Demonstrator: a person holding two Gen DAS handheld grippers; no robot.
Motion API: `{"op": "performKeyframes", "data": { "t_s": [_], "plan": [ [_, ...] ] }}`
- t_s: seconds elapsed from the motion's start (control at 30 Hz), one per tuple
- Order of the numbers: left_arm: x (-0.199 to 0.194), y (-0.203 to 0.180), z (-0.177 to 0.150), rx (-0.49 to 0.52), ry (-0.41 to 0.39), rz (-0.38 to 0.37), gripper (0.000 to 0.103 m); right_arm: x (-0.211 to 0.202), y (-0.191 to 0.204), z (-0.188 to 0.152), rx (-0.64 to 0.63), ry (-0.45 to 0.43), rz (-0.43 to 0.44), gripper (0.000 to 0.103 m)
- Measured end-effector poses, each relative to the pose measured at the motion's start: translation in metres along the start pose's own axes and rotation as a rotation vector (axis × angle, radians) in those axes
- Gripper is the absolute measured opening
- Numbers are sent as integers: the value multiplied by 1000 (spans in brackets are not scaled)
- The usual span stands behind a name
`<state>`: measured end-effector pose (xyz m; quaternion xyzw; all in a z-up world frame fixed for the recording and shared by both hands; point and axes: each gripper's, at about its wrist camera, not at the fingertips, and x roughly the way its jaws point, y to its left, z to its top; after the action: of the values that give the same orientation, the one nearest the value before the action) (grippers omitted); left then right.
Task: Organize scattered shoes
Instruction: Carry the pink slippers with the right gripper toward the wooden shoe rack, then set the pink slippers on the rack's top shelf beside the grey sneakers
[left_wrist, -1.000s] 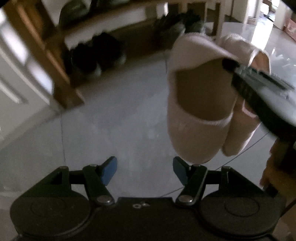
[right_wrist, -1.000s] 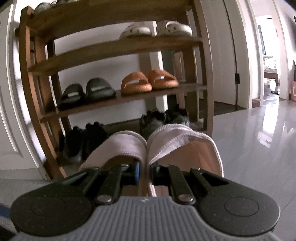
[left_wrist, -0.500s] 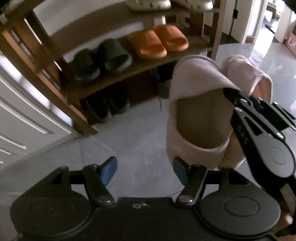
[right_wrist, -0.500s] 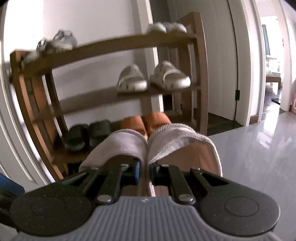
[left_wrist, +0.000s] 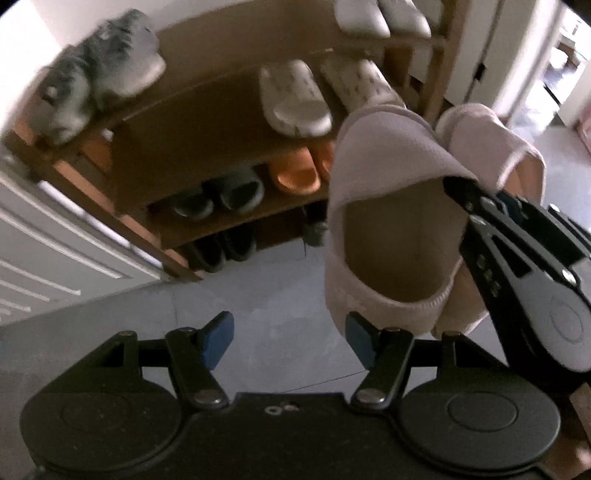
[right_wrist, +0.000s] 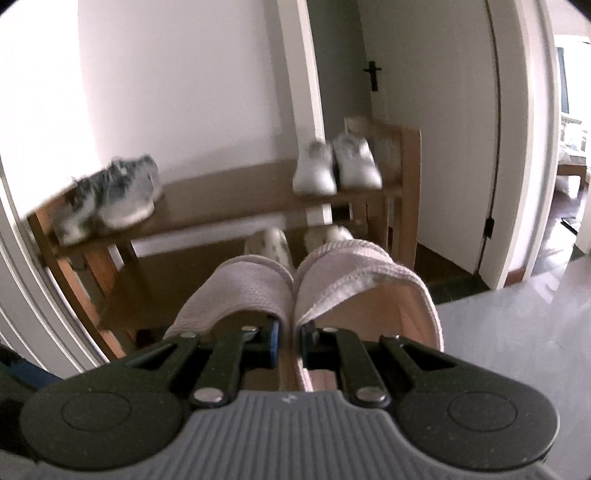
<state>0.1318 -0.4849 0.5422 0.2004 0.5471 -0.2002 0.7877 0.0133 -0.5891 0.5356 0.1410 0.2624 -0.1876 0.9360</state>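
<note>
Slippers (right_wrist: 306, 280) before the shoe rack (right_wrist: 221, 201); sneakers (right_wrist: 110, 199) on its top shelf.

Black tongs (left_wrist: 288, 338) with blue pads (left_wrist: 216, 341) (silver pivot screws).

Left tongs (left_wrist: 290, 338): jaws spread wide, blue pads facing each other across an empty gap, nothing between them. Body held low, angled down and forward.

Right tongs (right_wrist: 289, 338): jaws drawn close, clamped on the adjoining inner edges of the pale slippers (right_wrist: 332, 284), one finger inside each slipper opening. Seen from the left wrist view, the right tongs (left_wrist: 476, 201) reach in from the right, raised above the left tongs, fingers pointing up and to the left. The pair hangs clear of the floor. No hand clearly visible.
</note>
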Motion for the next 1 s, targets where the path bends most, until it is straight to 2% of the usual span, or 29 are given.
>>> {"op": "performKeyframes", "data": {
  "t_s": [0.2, 0.43, 0.6, 0.8, 0.9, 1.0],
  "plan": [
    [-47, 20, 53, -14, -59, 40, 67, -1, 7, 86, -58, -12, 43, 13],
    [-27, 57, 107, 49, -72, 14, 67, 39, 43, 156, -66, -51, 31, 13],
    [-11, 83, 145, 96, -81, -6, 67, 86, 69, 184, -45, -56, -24, 13],
    [16, 118, 194, 146, -85, -23, 67, 175, 97, 213, -1, 13, -42, 13],
    [28, 132, 209, 145, -96, -18, 67, 215, 107, 221, 1, 36, -47, 13],
    [42, 145, 221, 122, -91, -31, 67, 256, 115, 233, 2, 103, -21, 13]
  ]
}}
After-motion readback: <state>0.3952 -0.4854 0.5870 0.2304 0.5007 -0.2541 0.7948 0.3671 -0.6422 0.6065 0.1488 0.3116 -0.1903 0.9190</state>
